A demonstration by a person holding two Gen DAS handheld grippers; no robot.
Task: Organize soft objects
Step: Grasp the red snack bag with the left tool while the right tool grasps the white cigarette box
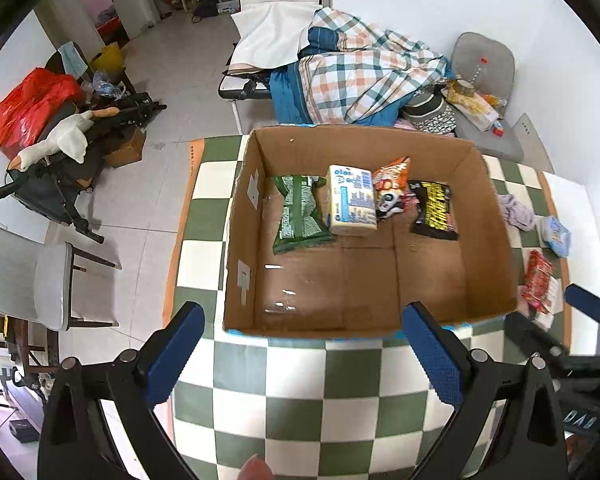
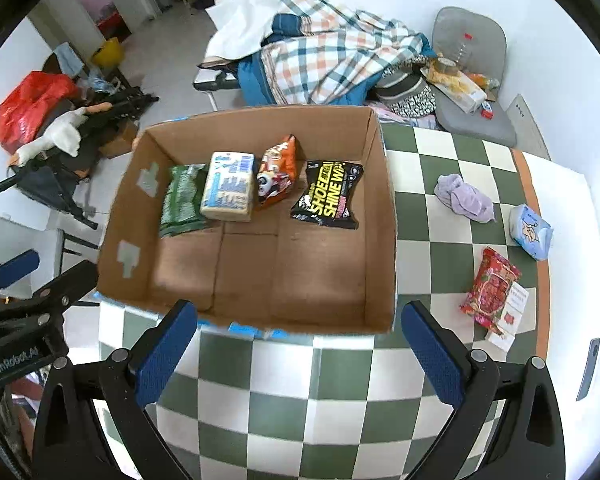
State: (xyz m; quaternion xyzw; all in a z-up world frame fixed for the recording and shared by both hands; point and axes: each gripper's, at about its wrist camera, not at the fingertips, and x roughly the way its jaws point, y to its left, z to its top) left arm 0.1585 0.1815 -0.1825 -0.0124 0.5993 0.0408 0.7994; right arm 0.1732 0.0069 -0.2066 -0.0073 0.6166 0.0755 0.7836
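Inside the open brown cardboard box (image 2: 260,272), four soft packs lie in a row along the far wall: a green patterned pouch (image 2: 182,200), a cream and blue wrapped tissue brick (image 2: 229,186) overlapping the pouch's edge, an orange snack bag with a panda face (image 2: 277,174), and a black pack of shoe shine wipes with yellow lettering (image 2: 327,194) a little apart at the right. The near half of the box floor is bare cardboard. On the green and white checkered desk (image 2: 300,392), right of the box, sit a crumpled lilac cloth (image 2: 464,197), a pale blue tissue packet (image 2: 531,231) and a red patterned packet (image 2: 489,287) lying on a white card, all separate from one another. The left tool (image 1: 306,356) and the right tool (image 2: 300,354) each hover just before the box's near rim, blue pads spread wide, holding nothing.
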